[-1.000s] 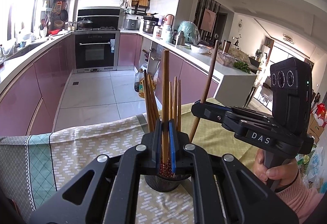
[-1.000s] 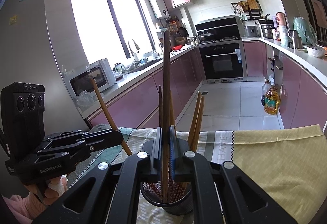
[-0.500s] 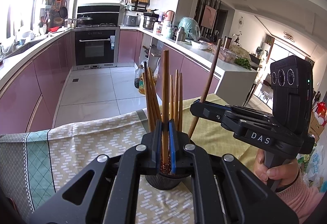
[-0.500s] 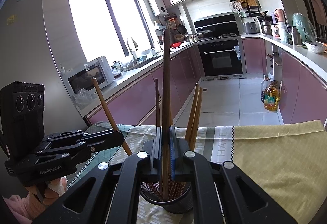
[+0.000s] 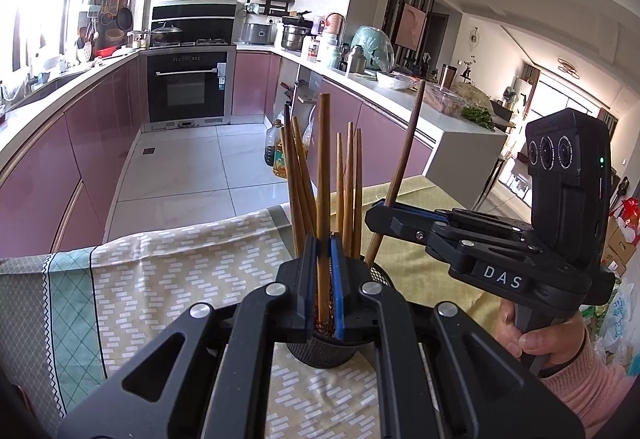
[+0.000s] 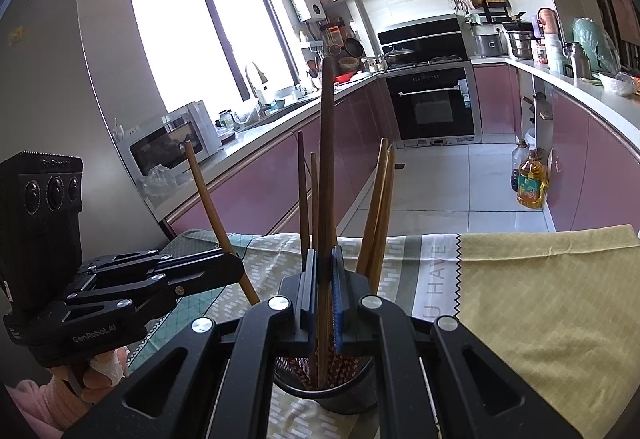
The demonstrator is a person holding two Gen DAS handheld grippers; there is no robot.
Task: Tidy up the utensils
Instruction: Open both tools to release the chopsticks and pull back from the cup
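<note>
A black mesh holder (image 5: pixel 320 353) (image 6: pixel 348 401) stands on the tablecloth with several wooden chopsticks (image 5: pixel 349 183) upright in it. My left gripper (image 5: pixel 323 243) is shut on one upright chopstick (image 5: pixel 322 167), whose lower end reaches into the holder. My right gripper (image 6: pixel 323 253) is shut on a darker chopstick (image 6: pixel 327 143) that also dips into the holder. Each view shows the other gripper beside the holder: the right gripper (image 5: pixel 380 213) grips a slanted chopstick (image 5: pixel 404 155), and the left gripper (image 6: pixel 236 265) grips a leaning chopstick (image 6: pixel 208 199).
A yellow-green patterned tablecloth (image 5: pixel 172 271) (image 6: pixel 540 299) covers the table, whose far edge drops to the kitchen floor. Oil bottles (image 6: pixel 530 183) stand on the floor by the pink cabinets. A person's hand in a pink sleeve (image 5: pixel 576 379) holds the right gripper.
</note>
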